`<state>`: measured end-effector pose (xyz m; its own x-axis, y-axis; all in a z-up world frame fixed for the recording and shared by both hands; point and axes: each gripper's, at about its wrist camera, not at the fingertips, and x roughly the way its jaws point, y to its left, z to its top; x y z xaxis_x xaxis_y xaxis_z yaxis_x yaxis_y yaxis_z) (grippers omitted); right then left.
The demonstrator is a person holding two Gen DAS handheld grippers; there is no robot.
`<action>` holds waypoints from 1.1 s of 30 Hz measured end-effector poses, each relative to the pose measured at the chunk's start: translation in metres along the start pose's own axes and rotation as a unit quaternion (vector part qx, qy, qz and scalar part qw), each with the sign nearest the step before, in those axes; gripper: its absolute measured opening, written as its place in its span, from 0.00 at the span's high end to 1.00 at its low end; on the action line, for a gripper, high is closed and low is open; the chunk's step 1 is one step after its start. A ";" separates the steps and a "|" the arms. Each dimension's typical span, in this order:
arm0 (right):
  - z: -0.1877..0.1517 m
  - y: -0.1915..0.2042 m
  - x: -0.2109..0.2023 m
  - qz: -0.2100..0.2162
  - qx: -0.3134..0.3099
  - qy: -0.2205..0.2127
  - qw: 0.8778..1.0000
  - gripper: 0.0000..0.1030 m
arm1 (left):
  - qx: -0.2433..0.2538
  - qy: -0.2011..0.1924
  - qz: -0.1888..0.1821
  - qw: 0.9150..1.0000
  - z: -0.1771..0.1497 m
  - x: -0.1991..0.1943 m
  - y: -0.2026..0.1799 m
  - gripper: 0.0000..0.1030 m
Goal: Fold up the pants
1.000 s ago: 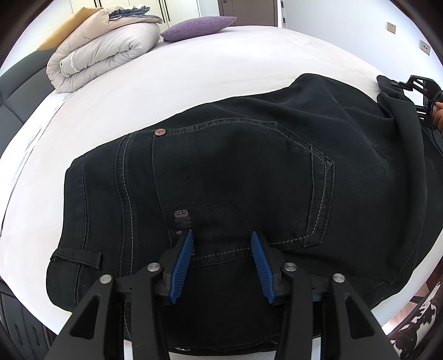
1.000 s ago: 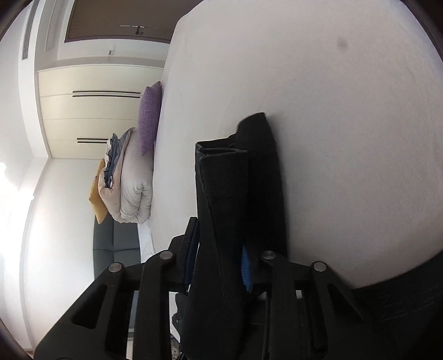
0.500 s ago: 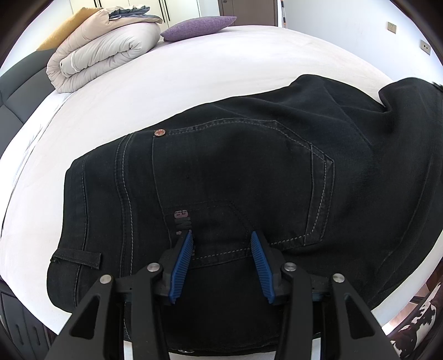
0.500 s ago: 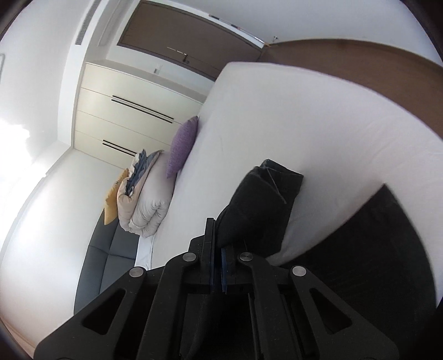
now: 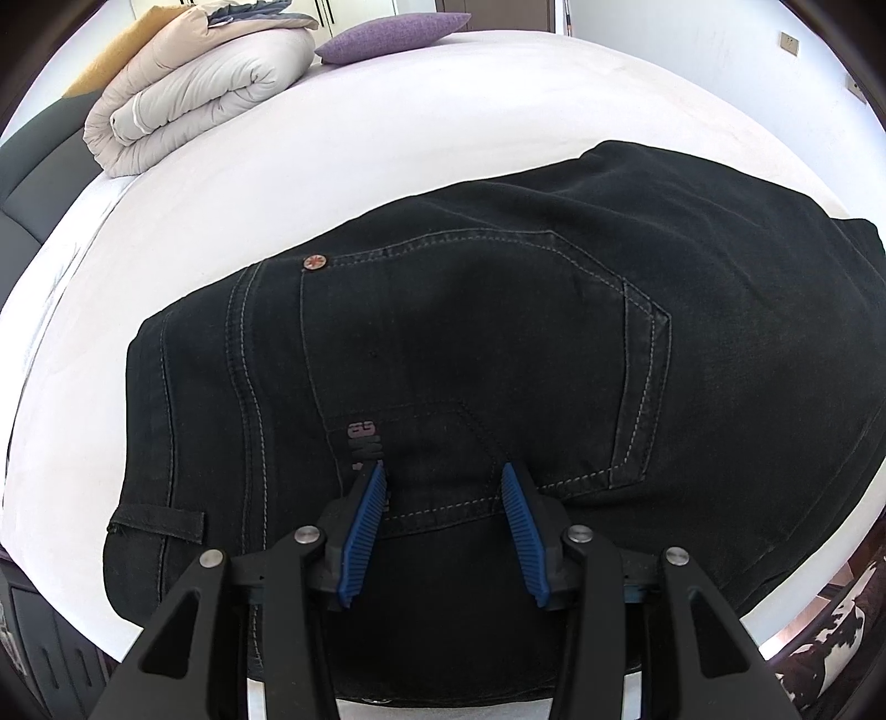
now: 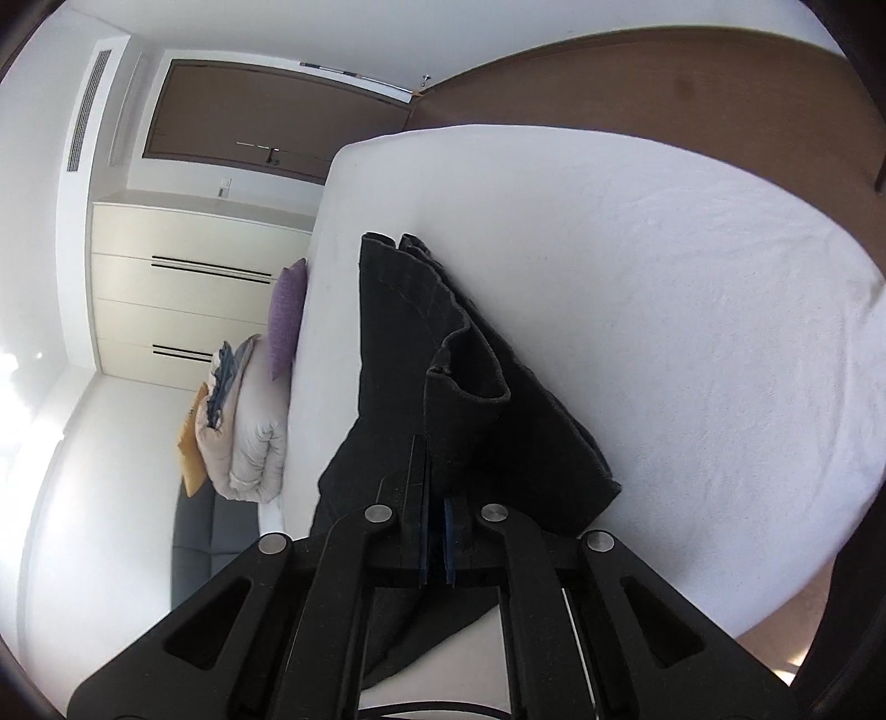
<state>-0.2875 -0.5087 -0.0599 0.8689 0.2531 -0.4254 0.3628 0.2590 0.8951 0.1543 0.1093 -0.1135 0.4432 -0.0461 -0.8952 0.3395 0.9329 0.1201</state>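
1. black denim pants (image 5: 498,343) lie spread flat on the white bed, back pocket facing up, pale stitching and a copper rivet showing.
2. the leg end (image 6: 443,354) is lifted off the bed, hems bunched and drooping.

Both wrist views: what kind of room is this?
Most likely a bedroom: black pants lie on a white-sheeted bed, with a folded duvet and purple pillow at its far end, and a built-in wardrobe.
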 end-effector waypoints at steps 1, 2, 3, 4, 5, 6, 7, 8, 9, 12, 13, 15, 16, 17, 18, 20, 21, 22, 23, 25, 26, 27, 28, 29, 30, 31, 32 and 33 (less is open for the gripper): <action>0.001 -0.004 -0.001 0.003 0.013 0.007 1.000 0.97 | 0.000 0.002 0.001 1.000 0.001 0.000 -0.001 0.55; 0.000 -0.011 -0.002 0.008 0.031 0.010 0.999 0.97 | -0.001 0.003 0.001 1.000 0.002 0.001 -0.001 0.55; 0.000 -0.014 -0.001 0.013 0.040 0.007 0.999 0.97 | 0.000 0.004 0.002 1.000 0.003 0.000 -0.002 0.55; -0.001 -0.016 0.000 0.016 0.043 0.002 0.999 0.97 | 0.001 0.006 0.003 1.000 0.004 0.001 -0.003 0.55; -0.001 -0.016 0.001 0.015 0.036 -0.003 0.999 0.97 | 0.001 0.007 0.003 1.000 0.005 0.001 -0.003 0.55; -0.003 -0.016 0.001 0.010 0.024 -0.002 1.000 0.97 | 0.001 0.008 0.004 1.000 0.005 0.000 -0.003 0.55; -0.005 -0.013 0.000 -0.003 0.014 -0.002 1.000 0.98 | 0.003 0.009 0.005 1.000 0.005 0.001 -0.004 0.55; -0.006 -0.014 0.001 -0.006 0.013 -0.002 1.000 0.98 | 0.007 0.010 0.006 1.000 0.006 0.000 -0.005 0.55; -0.007 -0.014 0.001 -0.009 0.013 0.000 1.000 0.98 | 0.010 0.011 0.007 1.000 0.006 -0.001 -0.006 0.55; -0.010 -0.014 0.001 -0.021 0.006 0.004 1.000 0.99 | 0.018 0.015 0.005 1.000 0.006 -0.002 -0.007 0.55; -0.010 -0.013 0.001 -0.023 0.004 0.004 1.000 0.99 | 0.020 0.017 0.005 1.000 0.007 -0.002 -0.009 0.55; -0.010 -0.024 -0.008 -0.025 0.006 0.004 1.000 0.99 | 0.026 0.019 0.007 0.999 0.006 -0.003 -0.011 0.55; -0.012 -0.025 -0.008 -0.023 0.009 0.005 1.000 0.99 | 0.028 0.019 0.008 0.999 0.006 -0.003 -0.012 0.55; -0.014 -0.027 -0.009 -0.021 0.012 0.006 1.000 0.99 | 0.029 0.019 0.009 0.999 0.005 -0.003 -0.013 0.55; -0.014 -0.029 -0.009 -0.019 0.015 0.007 1.000 0.99 | 0.030 0.019 0.011 0.999 0.005 -0.004 -0.014 0.55; -0.009 -0.038 -0.019 -0.015 0.021 0.008 1.000 0.99 | 0.033 0.018 0.013 0.999 0.004 -0.005 -0.016 0.55; -0.008 -0.038 -0.018 -0.011 0.023 0.010 1.000 0.99 | 0.034 0.018 0.014 0.999 0.003 -0.005 -0.017 0.55; 0.003 -0.035 -0.006 -0.005 0.029 0.013 0.999 0.99 | 0.034 0.017 0.014 0.999 0.003 -0.006 -0.017 0.55; 0.004 -0.041 -0.006 0.007 0.046 0.016 0.999 0.99 | 0.035 0.017 0.014 0.999 0.003 -0.006 -0.018 0.55; 0.007 -0.045 -0.005 0.020 0.060 0.023 0.998 0.99 | 0.035 0.016 0.013 0.999 0.003 -0.006 -0.018 0.55; 0.008 -0.044 -0.006 0.022 0.057 0.026 0.998 0.98 | 0.035 0.015 0.012 0.999 0.003 -0.006 -0.018 0.55; 0.008 -0.041 -0.009 0.020 0.048 0.025 0.998 0.95 | 0.035 0.014 0.011 0.999 0.002 -0.007 -0.018 0.55; 0.009 -0.038 -0.014 0.013 0.037 0.017 0.999 0.93 | 0.033 0.013 0.010 0.999 0.001 -0.008 -0.017 0.55; 0.011 -0.035 -0.023 -0.003 0.021 0.000 1.000 0.92 | 0.032 0.011 0.009 0.999 0.000 -0.009 -0.017 0.55; 0.013 -0.031 -0.035 -0.022 0.004 -0.019 1.000 0.90 | 0.032 0.009 0.008 0.999 -0.001 -0.009 -0.015 0.55; 0.016 -0.030 -0.046 -0.044 -0.003 -0.035 0.998 0.83 | 0.031 0.007 0.006 0.999 -0.002 -0.009 -0.013 0.55; 0.019 -0.028 -0.060 -0.068 -0.006 -0.057 0.996 0.79 | 0.030 0.005 0.004 1.000 -0.003 -0.009 -0.013 0.55; 0.021 -0.023 -0.070 -0.071 -0.011 -0.071 0.995 0.69 | 0.029 0.001 0.004 1.000 -0.004 -0.009 -0.010 0.55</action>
<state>-0.3492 -0.5520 -0.0483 0.8489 0.0782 -0.5228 0.4793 0.3034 0.8236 0.1434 0.1016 -0.1088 0.4438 -0.0384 -0.8953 0.3837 0.9110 0.1511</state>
